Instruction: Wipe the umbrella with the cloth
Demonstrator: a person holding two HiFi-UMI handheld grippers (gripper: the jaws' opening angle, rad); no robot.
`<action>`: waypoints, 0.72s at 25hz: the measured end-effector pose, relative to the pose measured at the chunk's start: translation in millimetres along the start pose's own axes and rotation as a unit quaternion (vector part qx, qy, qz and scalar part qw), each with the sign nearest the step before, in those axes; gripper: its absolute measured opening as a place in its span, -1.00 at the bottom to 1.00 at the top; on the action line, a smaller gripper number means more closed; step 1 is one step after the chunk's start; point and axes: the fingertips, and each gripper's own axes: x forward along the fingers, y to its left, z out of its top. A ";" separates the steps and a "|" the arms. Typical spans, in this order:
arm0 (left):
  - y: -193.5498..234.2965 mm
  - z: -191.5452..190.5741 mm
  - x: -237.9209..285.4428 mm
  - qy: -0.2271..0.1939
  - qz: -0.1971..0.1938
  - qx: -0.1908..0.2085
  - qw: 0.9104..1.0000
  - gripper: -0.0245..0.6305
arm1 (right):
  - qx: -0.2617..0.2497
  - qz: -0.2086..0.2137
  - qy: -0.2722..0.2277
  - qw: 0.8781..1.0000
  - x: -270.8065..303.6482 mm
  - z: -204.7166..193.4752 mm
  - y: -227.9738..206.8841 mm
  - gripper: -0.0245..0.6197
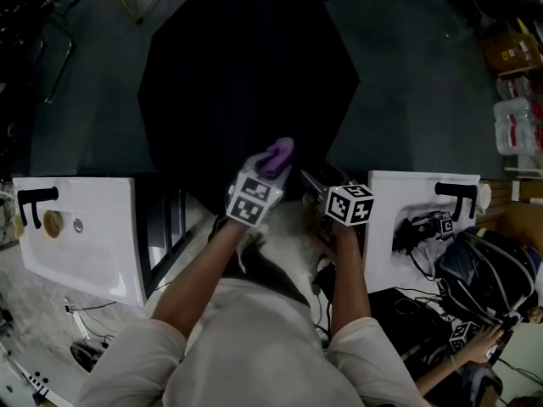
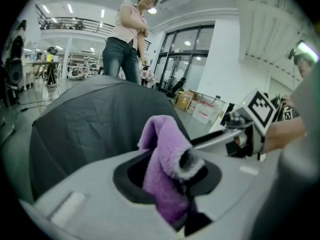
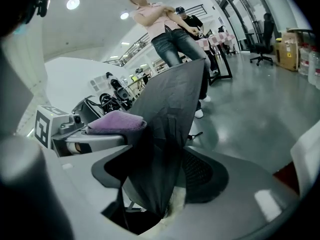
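A black umbrella point(image 1: 246, 75) stands open on the floor ahead of me. My left gripper point(image 1: 270, 170) is shut on a purple cloth point(image 1: 278, 154) at the canopy's near edge. In the left gripper view the cloth point(image 2: 160, 149) sticks up from the jaws point(image 2: 170, 179) in front of the dark canopy point(image 2: 95, 119). Just to the right, my right gripper point(image 1: 307, 179) is at the same edge. Its jaws point(image 3: 160, 179) stand wide, and a fold of the umbrella fabric point(image 3: 170, 114) rises loosely between them. The cloth point(image 3: 115, 120) and the left gripper point(image 3: 95, 136) show at that view's left.
White washbasins with black taps stand on either side of me, left point(image 1: 85, 227) and right point(image 1: 407, 202). A bag and cables point(image 1: 484, 278) lie at the lower right. Boxes and bottles point(image 1: 513, 75) stand at the far right. A person point(image 2: 127, 39) stands beyond the umbrella.
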 end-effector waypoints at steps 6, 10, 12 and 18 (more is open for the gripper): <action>17.9 20.4 -35.4 -0.022 0.022 -0.002 1.000 -0.56 | 0.006 -0.018 0.016 1.000 -9.0 -14.1 -10.2 0.08; 66.2 42.0 -70.4 -0.052 0.074 -0.003 0.996 -0.56 | -0.016 -0.043 0.017 0.999 -14.5 -11.9 -11.3 0.08; 93.2 50.3 -90.0 -0.059 0.103 -0.013 0.993 -0.56 | -0.017 -0.050 0.013 0.999 -19.3 -8.3 -8.5 0.08; 183.7 58.6 -142.5 -0.067 0.185 -0.039 0.980 -0.56 | -0.015 -0.052 0.012 0.998 -19.3 -6.1 7.8 0.07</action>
